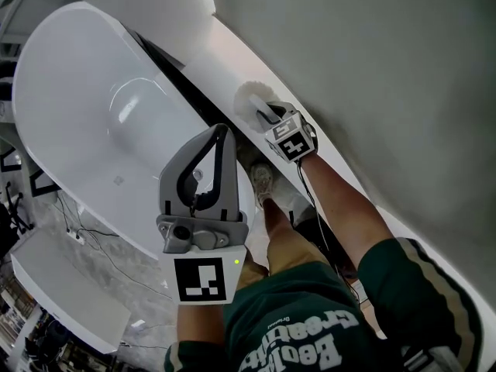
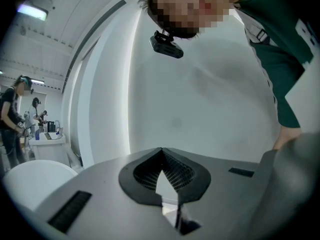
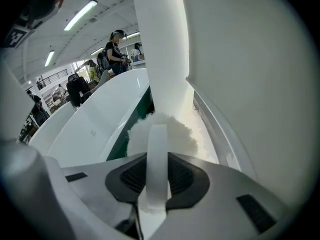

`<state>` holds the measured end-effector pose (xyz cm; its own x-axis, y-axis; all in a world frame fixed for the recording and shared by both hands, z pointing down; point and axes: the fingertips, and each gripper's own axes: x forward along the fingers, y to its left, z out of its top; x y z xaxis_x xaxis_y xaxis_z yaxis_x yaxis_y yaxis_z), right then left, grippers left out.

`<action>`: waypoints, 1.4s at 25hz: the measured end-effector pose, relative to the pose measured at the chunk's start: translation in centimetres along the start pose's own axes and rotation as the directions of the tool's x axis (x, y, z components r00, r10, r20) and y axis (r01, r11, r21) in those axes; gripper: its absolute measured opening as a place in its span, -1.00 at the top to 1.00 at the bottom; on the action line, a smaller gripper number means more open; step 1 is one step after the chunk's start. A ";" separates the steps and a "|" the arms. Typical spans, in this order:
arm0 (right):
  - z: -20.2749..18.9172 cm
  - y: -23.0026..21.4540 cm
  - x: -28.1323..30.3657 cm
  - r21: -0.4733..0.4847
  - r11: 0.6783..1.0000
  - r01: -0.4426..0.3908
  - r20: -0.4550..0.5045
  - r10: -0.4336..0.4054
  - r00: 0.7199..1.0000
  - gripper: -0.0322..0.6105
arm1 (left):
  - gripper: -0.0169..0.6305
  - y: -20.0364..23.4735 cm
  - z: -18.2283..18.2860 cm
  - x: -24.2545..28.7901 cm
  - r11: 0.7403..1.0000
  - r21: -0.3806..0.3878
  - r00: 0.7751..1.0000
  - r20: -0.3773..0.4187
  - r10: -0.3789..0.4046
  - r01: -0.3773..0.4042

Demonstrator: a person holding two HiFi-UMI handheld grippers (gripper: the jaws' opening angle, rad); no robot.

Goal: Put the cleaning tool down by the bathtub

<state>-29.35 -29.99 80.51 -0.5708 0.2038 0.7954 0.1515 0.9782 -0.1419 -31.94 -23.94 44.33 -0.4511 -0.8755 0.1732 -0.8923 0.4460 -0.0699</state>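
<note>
right gripper (image 1: 267, 115) clamped on tool (image 1: 251, 98) handle | fluffy head low at ledge (image 1: 219, 53) beside bathtub (image 1: 85, 107), apparently for set-down | left gripper (image 1: 222, 130) closed, empty, held clear

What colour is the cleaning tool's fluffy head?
The fluffy head is white; it shows clearest in the right gripper view.

I see bright, even light from ceiling strip lights (image 3: 80, 15). Glare streaks the bathtub (image 1: 116, 107), and both gripper views bend and darken at their edges.
</note>
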 end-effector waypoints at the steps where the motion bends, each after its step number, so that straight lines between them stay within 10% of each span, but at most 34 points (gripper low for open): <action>1: -0.3 -0.3 0.3 -0.003 1.000 0.006 -0.008 -0.006 1.000 0.61 | 0.94 -0.1 -0.3 0.1 1.000 0.000 1.000 -0.005 0.001 -0.001; 35: -5.4 -1.5 11.0 0.030 1.000 -0.001 -0.274 0.009 0.962 0.61 | 0.94 3.0 -6.9 -0.5 0.997 -0.052 0.995 -0.081 0.057 -0.061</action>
<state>-31.48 -29.43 92.64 -0.3259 0.1944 0.9252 0.1283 0.9787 -0.1604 -34.33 -20.89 50.78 -0.4984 -0.8307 0.2481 -0.8609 0.5079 -0.0290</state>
